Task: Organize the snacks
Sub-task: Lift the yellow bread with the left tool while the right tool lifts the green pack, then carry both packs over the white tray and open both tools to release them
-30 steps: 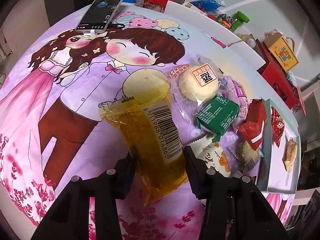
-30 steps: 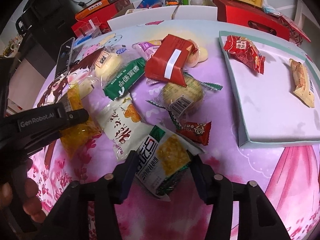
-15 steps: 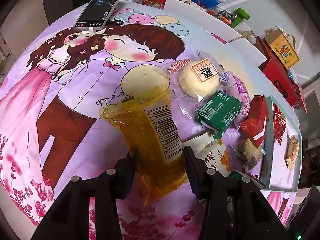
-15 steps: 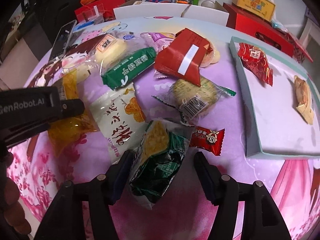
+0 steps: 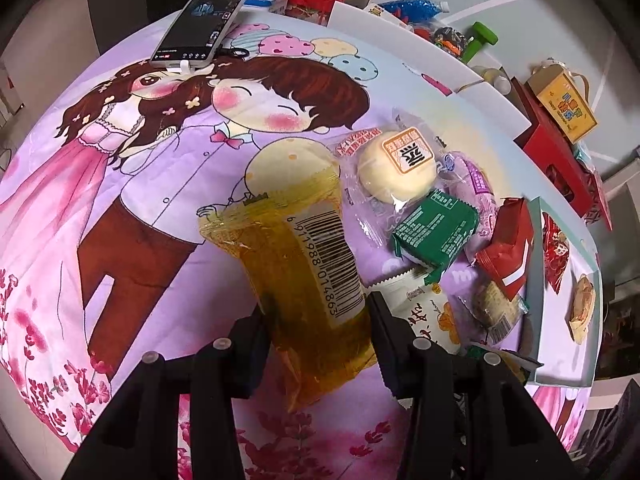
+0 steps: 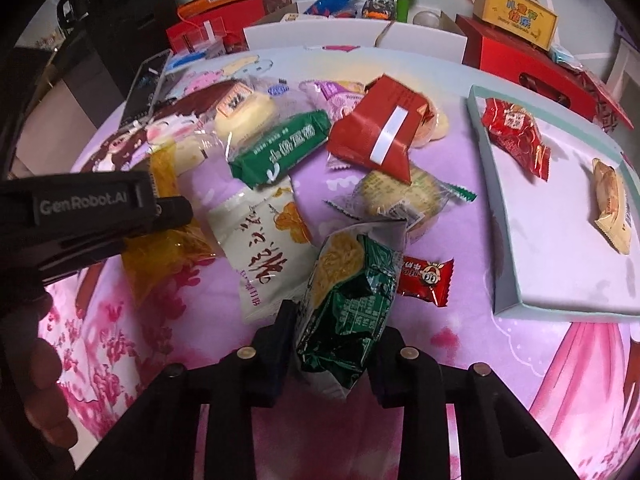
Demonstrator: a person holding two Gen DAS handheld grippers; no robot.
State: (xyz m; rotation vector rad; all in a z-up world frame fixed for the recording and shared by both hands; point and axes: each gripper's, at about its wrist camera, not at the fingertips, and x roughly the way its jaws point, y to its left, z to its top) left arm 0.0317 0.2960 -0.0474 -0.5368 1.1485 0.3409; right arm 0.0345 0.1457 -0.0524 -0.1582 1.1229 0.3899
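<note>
Two close wrist views, shared snack pile (image 5: pixel 436 232)

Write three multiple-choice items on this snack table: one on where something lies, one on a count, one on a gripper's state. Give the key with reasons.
1. Where does the phone lie?
A. in the tray
B. at the far edge of the tablecloth, beyond the snacks
C. under the green packet

2. How many snacks lie in the tray?
A. two
B. none
C. five

3. What is the right hand-held gripper doing?
A. gaping over bare cloth
B. shut on the green and yellow packet
C. shut on the phone

Key:
1 B, it rests on the cartoon cloth far past the snack pile.
2 A, only a red packet and a tan packet are inside.
3 B, both fingers press the crumpled packet's sides.
</note>
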